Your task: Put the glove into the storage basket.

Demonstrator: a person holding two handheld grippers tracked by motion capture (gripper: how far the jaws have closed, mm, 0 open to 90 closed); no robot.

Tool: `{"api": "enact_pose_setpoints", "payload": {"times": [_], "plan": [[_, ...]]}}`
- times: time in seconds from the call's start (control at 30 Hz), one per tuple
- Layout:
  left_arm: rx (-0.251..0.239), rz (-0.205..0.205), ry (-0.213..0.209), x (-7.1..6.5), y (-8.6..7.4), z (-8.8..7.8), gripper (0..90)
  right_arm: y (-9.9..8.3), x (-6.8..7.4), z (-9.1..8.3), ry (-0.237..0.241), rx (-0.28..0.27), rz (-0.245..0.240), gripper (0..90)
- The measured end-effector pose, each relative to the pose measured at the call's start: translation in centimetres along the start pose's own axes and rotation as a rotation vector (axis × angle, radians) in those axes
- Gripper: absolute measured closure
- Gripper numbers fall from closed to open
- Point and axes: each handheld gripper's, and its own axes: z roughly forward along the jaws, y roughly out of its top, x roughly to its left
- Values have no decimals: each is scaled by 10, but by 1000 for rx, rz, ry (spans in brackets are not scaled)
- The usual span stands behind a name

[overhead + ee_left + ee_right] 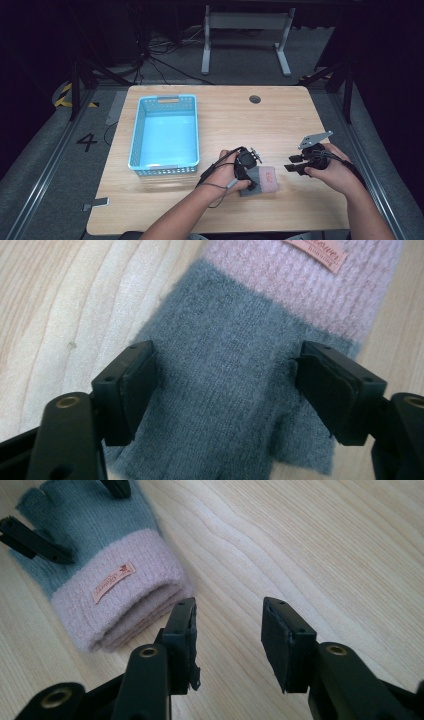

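A knitted glove [267, 180] with a grey hand and a pink cuff lies flat on the wooden table [225, 120], near its front edge. It looks like a stacked pair. My left gripper [225, 385] points down over the grey part [225, 340], open, one jaw at each side of the fabric without squeezing it. In the high view the left gripper [248, 176] sits at the glove's left end. My right gripper [227, 630] is open just right of the pink cuff [120, 595], with bare table between its jaws. The left gripper's fingers [35, 545] show on the grey part.
A light blue plastic basket [162, 98] stands at the left of the table, with nothing in it. A round cable hole [255, 99] is near the far edge. Beyond the table are a dark floor, cables and a white desk frame [245, 30].
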Motion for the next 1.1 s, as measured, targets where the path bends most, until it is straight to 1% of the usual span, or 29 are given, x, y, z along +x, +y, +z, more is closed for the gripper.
{"api": "enact_pose_setpoints", "payload": {"times": [0.07, 0.13, 0.2, 0.27, 0.4, 0.47, 0.53, 0.6, 0.63, 0.7, 0.8, 0.9, 0.93, 1.03, 1.1], "plan": [[-1, 3, -1, 0, 0, 1, 236, 0, 1, 1, 7, -1, -5, 577], [-2, 10, 2, -1, 0, 3, 217, 1, 2, 2, 28, -8, -13, 574], [1, 21, 15, -3, -1, 4, 205, 1, 3, 2, 32, -13, -19, 574], [5, 22, 26, -4, -1, 5, 206, 2, 3, 2, 35, -17, -19, 574], [4, 26, 43, -5, -1, 6, 229, 2, 4, 0, 32, -19, -15, 574], [11, 15, 51, -7, 0, 6, 255, 2, 4, 0, 33, -24, -14, 569], [26, 6, 60, -8, 1, 6, 284, 2, 4, -1, 39, -29, -12, 560], [27, 6, 61, -10, 1, 5, 316, 2, 3, -2, 43, -34, -11, 560], [17, 5, 61, -10, 1, 5, 358, 2, 3, -2, 44, -35, -9, 560], [15, 2, 45, -11, 0, 3, 507, 2, 3, -3, 46, -38, -4, 560], [7, 4, 41, -12, -1, 2, 618, 3, 3, -3, 49, -42, -10, 563], [-7, 5, 44, -13, -2, 1, 670, 5, 2, -4, 58, -43, -7, 571], [-6, 10, 47, -13, -2, 1, 681, 5, 1, -4, 61, -45, -10, 573], [-17, 32, 40, -12, -3, -2, 697, 8, -1, -3, 63, -48, -12, 578], [-23, 36, 43, -13, -4, -6, 702, 9, -3, -3, 65, -51, -11, 580]]}}
